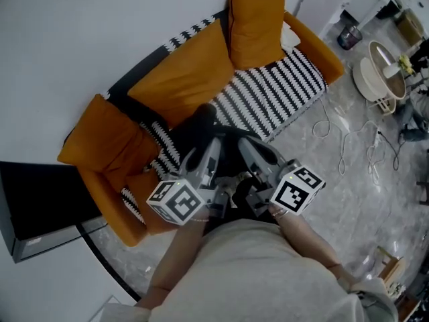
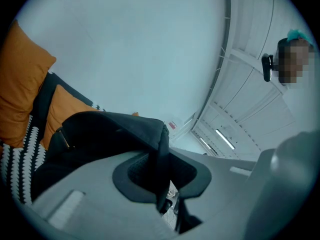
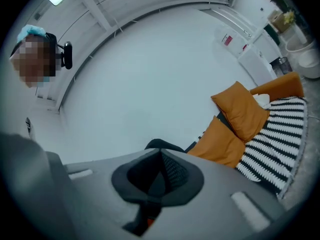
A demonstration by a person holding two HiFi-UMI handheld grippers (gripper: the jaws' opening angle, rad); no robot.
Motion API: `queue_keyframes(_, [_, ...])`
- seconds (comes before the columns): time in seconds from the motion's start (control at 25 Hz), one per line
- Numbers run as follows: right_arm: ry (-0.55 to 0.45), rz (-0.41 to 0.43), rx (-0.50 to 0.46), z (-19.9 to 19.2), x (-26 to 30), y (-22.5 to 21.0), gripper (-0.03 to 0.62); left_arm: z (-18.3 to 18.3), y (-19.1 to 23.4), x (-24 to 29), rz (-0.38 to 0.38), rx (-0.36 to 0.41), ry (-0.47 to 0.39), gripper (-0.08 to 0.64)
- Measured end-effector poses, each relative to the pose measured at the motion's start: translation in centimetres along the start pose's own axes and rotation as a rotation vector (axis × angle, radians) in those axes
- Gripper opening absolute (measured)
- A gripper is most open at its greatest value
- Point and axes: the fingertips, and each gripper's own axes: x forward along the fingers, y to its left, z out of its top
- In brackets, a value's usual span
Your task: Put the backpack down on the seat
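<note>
Holding the backpack (image 1: 196, 131) over the seat (image 1: 275, 94), I've left tongs (image 1: 209, 154) and right tongs (image 1: 255, 151) both clenched on its top fabric: soft, floppy, likely sagging below.

The head view looks steeply down from above onto the orange sofa (image 1: 191, 69), while each gripper view sits right behind its own jaws, facing the white wall (image 2: 140, 49), with that same sofa at its edge.

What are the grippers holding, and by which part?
The black backpack: left gripper clamps a fold of its fabric, right gripper pinches a thin black piece of it; strap or fabric, I cannot tell.
</note>
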Motion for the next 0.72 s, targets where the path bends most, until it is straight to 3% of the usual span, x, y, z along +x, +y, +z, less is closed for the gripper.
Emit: queue_keyframes(0.72, [0.066, 0.035, 0.035, 7.9, 6.1, -10.4, 0.003, 2.1, 1.3, 13.9, 0.063, -0.044, -0.059, 0.057])
